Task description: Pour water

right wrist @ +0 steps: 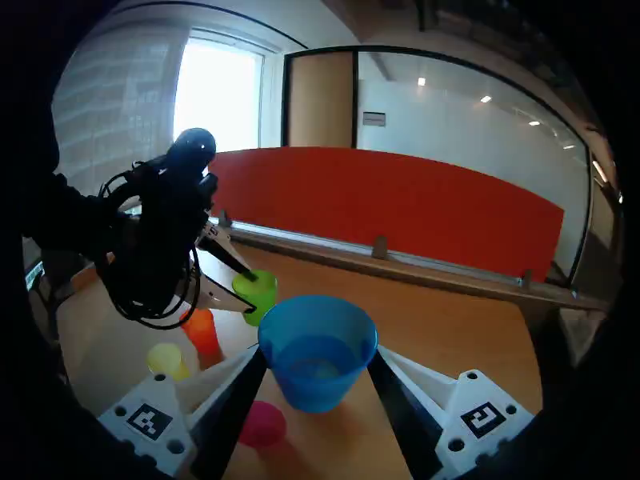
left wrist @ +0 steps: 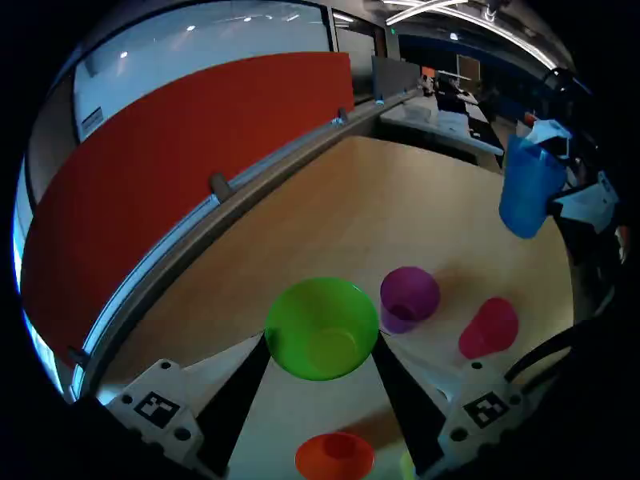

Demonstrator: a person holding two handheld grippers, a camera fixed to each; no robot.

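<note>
As seen along the left gripper (left wrist: 320, 340), grips the green cup (left wrist: 322, 320) squarely, jaws closed in on both its sides, mouth facing up. Seems to hold it lifted off the worktop (left wrist: 360, 208), judging by the shadow below. Cannot tell if anything is inside. Clears the purple cup (left wrist: 409, 298) just beyond and the pink cup (left wrist: 489, 327) further right; leaves the orange cup (left wrist: 334, 456) underneath, near the bottom edge. And there, high at the far right: the blue cup (left wrist: 528, 188), well apart from the green one and above its level. No pour possible from there.

Over to the right gripper view. Pinches that blue cup between the jaws of the right gripper (right wrist: 318, 356), pressed from both sides, upright, with what looks like water low inside. Puts the green cup ahead and off to the left of these jaws, farther out, caught in the other gripper's jaws. Shows orange, pink and a yellow cup (right wrist: 166, 360) standing on the worktop below and between. Calls, by my reading, for a swing left and forward to set the blue rim over the green mouth, then a tilt toward it. Risks a splash on the worktop or into the wrong cup if tipped early.
</note>
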